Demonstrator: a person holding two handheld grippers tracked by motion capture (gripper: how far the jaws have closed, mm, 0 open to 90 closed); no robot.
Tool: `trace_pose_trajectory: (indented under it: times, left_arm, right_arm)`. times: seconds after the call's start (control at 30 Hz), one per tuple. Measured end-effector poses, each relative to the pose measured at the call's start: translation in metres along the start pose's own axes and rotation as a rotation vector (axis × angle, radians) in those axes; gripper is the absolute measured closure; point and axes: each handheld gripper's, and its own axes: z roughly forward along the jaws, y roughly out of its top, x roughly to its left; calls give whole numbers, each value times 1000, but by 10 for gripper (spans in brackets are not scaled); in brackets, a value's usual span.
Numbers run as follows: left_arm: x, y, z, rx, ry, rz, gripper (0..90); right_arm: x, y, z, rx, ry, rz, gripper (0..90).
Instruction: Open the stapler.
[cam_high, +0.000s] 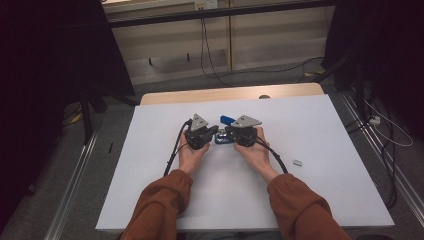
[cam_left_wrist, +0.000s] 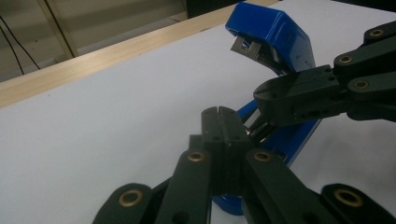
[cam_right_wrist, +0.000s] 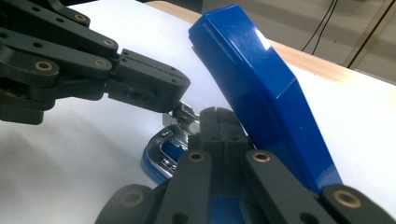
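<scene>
Your left gripper (cam_high: 214, 132) has its jaws pressed together, with nothing between them, and its tip rests at the metal inner part of the blue stapler (cam_high: 225, 131). Your right gripper (cam_high: 228, 133) is likewise closed to a narrow line and empty, its tip meeting the same metal piece from the other side; in the left gripper view its closed tip (cam_left_wrist: 268, 95) sits right against the shiny metal under the stapler's (cam_left_wrist: 275, 42) raised lid. The stapler stands open, its blue lid (cam_right_wrist: 261, 88) tilted up and its chrome base (cam_right_wrist: 161, 156) flat on the white table top (cam_high: 310, 200). It lies between your two grippers, near the middle of the table, a little toward the far edge. To the right, well apart from your hands, a small grey piece (cam_high: 298, 162) lies on the table top.
</scene>
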Motion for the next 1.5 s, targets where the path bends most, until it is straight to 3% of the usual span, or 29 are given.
trace_pose_trajectory:
  times: [0.63, 0.73, 1.5]
  left_arm:
    - [0, -3, 2, 17, 2, -6, 900]
    - [2, -4, 3, 21, -5, -24, 900]
    - [0, -4, 3, 28, 2, 11, 900]
  right_arm:
    - [1, 0, 0, -23, -27, 13, 900]
    - [1, 0, 0, -23, -28, 14, 900]
    - [-1, 3, -6, -45, -60, 20, 900]
